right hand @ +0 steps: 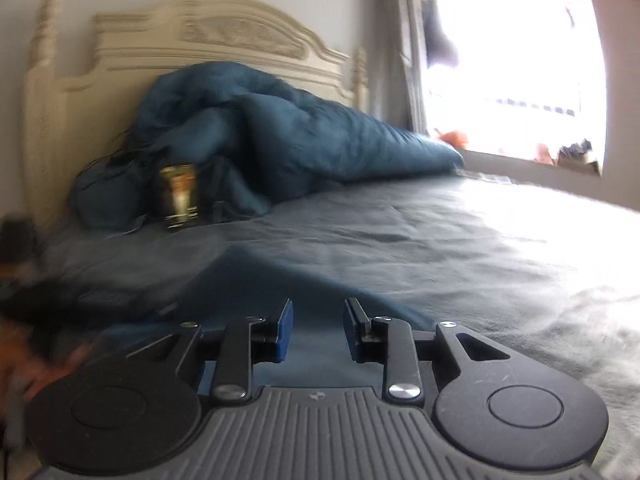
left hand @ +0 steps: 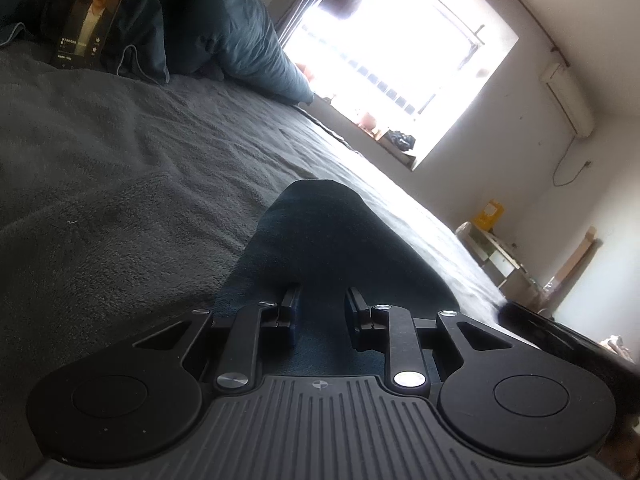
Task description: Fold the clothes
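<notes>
Left tongs (left hand: pixel 322 300) nearly together, clamped on dark blue garment (left hand: pixel 320 232), right tongs (right hand: pixel 318 312) narrowly apart over it, grip unclear

Daylight floods from the blown-out rectangular white window (left hand: pixel 396 56) at one o'clock, glaring along the grey fleece bed cover (right hand: pixel 500 240). The right wrist view is motion-blurred, worst at nine o'clock; fisheye bending curves both views' edges.

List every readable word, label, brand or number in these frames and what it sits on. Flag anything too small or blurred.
Nothing can be quoted with confidence.
phone screen, propped against the blue quilt: white caption lines under the video picture, too small to read.
Same phone in the right wrist view: motion-blurred, unreadable.
yellow bag by the far wall: no legible print.
air conditioner: no readable brand.
</notes>
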`<control>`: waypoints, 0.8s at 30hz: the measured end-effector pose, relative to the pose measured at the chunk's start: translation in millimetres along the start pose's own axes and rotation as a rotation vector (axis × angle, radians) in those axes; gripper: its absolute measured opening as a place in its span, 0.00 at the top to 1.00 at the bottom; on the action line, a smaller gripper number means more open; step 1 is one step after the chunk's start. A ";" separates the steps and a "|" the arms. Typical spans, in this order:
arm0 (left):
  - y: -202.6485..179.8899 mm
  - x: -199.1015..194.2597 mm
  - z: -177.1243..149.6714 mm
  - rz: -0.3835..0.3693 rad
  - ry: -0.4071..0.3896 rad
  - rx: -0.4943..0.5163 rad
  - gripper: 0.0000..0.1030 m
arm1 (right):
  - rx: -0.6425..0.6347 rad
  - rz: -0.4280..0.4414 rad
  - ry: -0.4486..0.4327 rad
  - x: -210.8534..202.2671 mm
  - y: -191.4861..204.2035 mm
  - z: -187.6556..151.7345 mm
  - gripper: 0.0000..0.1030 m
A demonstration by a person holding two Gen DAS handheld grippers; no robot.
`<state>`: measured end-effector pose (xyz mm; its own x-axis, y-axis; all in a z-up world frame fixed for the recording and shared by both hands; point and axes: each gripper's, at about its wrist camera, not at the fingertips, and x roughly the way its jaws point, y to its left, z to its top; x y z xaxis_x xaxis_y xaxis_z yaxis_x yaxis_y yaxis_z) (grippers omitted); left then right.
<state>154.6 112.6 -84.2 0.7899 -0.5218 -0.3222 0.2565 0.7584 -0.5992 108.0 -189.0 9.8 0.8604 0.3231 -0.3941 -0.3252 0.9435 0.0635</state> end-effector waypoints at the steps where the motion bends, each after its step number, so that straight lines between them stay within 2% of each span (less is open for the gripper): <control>1: 2.1 0.1 -0.2 -0.006 -0.001 -0.003 0.79 | 0.032 -0.015 0.055 19.7 -12.0 -4.4 0.71; 3: 6.1 1.6 -0.8 -0.017 0.010 -0.018 0.81 | 0.102 -0.018 0.188 58.9 -34.4 -19.6 0.75; 5: 9.5 0.3 -0.7 -0.028 0.007 -0.031 0.81 | 0.070 -0.025 0.197 59.0 -31.5 -13.7 0.75; 8: 13.3 -0.3 -1.5 -0.043 -0.003 -0.036 0.81 | -0.001 -0.016 0.157 42.0 -12.8 16.9 0.72; 9: 14.2 -0.2 -2.0 -0.047 -0.007 -0.035 0.81 | -0.012 0.008 0.143 37.8 -5.6 28.3 0.72; 12: 13.2 0.0 -3.3 -0.045 -0.014 -0.013 0.81 | -0.025 0.162 0.130 41.6 20.9 60.7 0.72; 14: 10.8 -0.1 -4.0 -0.038 -0.017 0.010 0.81 | -0.016 0.260 0.170 65.3 40.3 71.9 0.72; 16: 8.2 -0.1 -5.0 -0.029 -0.020 0.037 0.81 | -0.010 0.301 0.239 103.7 56.2 74.9 0.72; 19: 4.7 1.9 -5.3 0.013 -0.024 0.074 0.81 | -0.044 0.237 0.357 167.0 74.8 55.7 0.72; 20: 4.7 3.2 -5.0 0.031 -0.024 0.079 0.81 | -0.015 0.234 0.365 179.4 73.8 48.9 0.70; 22: 6.5 2.5 -2.3 0.016 -0.021 0.055 0.81 | 0.029 0.235 0.367 181.6 71.0 52.0 0.69; 24: 7.8 1.5 -0.6 0.005 -0.018 0.040 0.81 | 0.069 0.242 0.341 163.5 62.4 64.2 0.69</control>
<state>157.4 117.5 -89.8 0.8008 -0.5113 -0.3119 0.2742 0.7760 -0.5680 253.6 -72.6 8.3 0.5797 0.5040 -0.6402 -0.4651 0.8498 0.2479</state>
